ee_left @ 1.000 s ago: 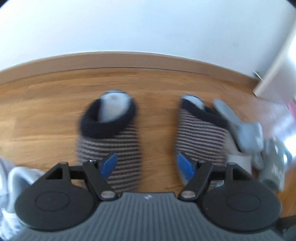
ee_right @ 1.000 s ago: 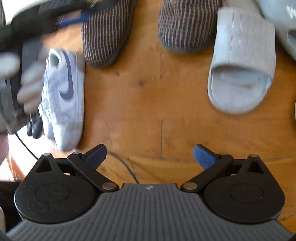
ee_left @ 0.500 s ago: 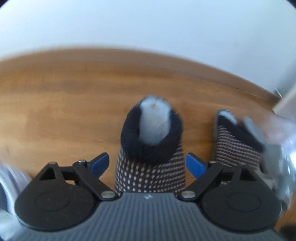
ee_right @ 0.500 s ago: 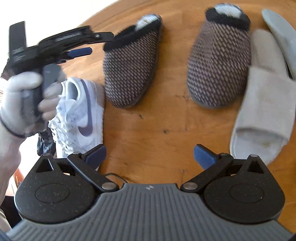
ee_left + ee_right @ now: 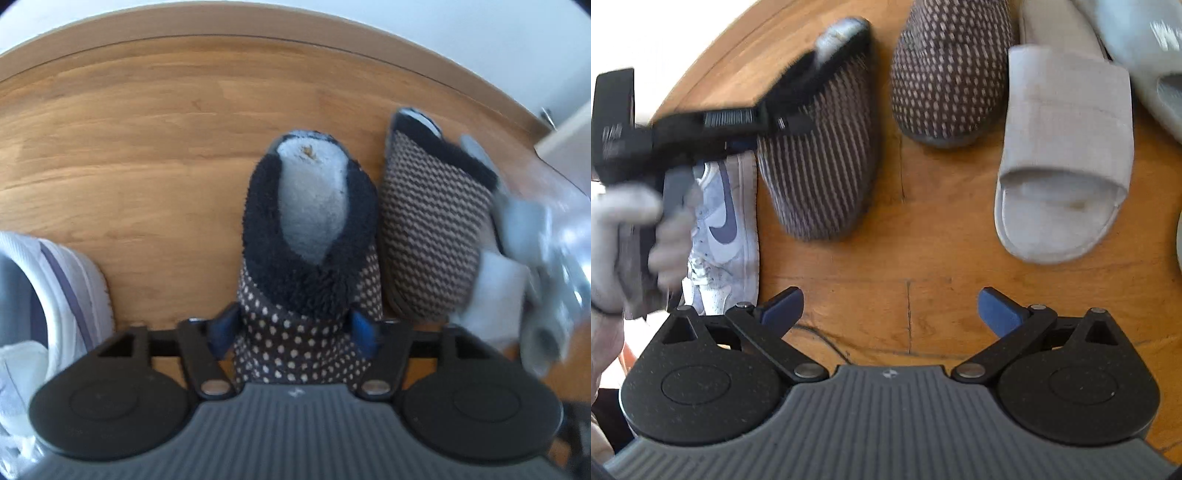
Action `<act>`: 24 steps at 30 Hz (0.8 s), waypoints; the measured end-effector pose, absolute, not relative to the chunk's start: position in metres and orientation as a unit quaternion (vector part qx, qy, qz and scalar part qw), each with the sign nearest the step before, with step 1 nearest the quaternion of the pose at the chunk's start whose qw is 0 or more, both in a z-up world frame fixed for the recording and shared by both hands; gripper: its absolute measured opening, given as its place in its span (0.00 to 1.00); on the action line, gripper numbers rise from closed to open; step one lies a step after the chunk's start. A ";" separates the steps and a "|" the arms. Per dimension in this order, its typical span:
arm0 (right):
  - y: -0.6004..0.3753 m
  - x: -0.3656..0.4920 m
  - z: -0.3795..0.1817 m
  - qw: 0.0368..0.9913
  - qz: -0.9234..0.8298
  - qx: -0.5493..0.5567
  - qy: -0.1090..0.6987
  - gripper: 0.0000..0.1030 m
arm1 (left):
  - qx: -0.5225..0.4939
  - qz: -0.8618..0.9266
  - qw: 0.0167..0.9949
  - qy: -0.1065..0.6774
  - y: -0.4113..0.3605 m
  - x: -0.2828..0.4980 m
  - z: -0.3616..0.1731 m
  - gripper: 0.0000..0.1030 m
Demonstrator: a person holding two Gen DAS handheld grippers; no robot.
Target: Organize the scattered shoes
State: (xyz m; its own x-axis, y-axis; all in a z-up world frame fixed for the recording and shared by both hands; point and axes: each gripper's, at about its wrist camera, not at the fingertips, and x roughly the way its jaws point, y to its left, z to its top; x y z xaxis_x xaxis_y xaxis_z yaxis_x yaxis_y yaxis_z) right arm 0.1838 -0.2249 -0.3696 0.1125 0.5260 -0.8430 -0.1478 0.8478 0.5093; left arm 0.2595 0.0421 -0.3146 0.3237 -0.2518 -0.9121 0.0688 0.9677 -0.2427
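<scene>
The brown knitted slipper with a dark fleece collar and pale grey insole (image 5: 310, 206) sat between the blue pads (image 5: 364, 332) of my left tongs (image 5: 293, 328). Those jaws had just been easing open a little, yet both pads lay against the sides of its knit upper, just below the collar, so I had it in a grasp. Its heel opening pointed toward the floor's far edge, where the wooden skirting board (image 5: 258, 22) ran under a white wall. Whether its sole rested on the honey-coloured wooden plank floor (image 5: 923, 251) or hung just above it I could not tell; in the right wrist view it was streaked with blur.

Just beside it, on my right, stood its matching brown knitted slipper (image 5: 432, 236), side by side and facing the same way. Beyond that one lay a beige ribbed slide sandal (image 5: 1067, 147), close against it, and next a pale grey slide (image 5: 1145, 48) at the view's edge. On the other side, near the held slipper, lay a white sneaker with a purple-grey swoosh (image 5: 727, 221), partly under my white-gloved left hand (image 5: 624, 229).

My right tongs (image 5: 890, 310) hung released, jaws spread wide over bare floor with nothing between them, well short of the shoes. A thin black cable (image 5: 827, 339) curled on the boards near them.
</scene>
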 end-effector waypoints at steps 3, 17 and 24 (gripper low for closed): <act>-0.204 0.189 -0.362 0.743 0.253 0.143 0.603 0.99 | -0.098 -0.091 0.828 0.545 0.062 0.265 -0.293 0.68; -0.085 0.260 -0.394 0.815 0.182 0.067 0.546 1.00 | -0.179 -0.025 0.875 0.449 0.139 0.275 -0.216 0.73; -0.088 0.236 -0.382 0.828 0.248 -0.034 0.502 0.42 | -0.172 -0.037 0.870 0.460 0.132 0.285 -0.231 0.73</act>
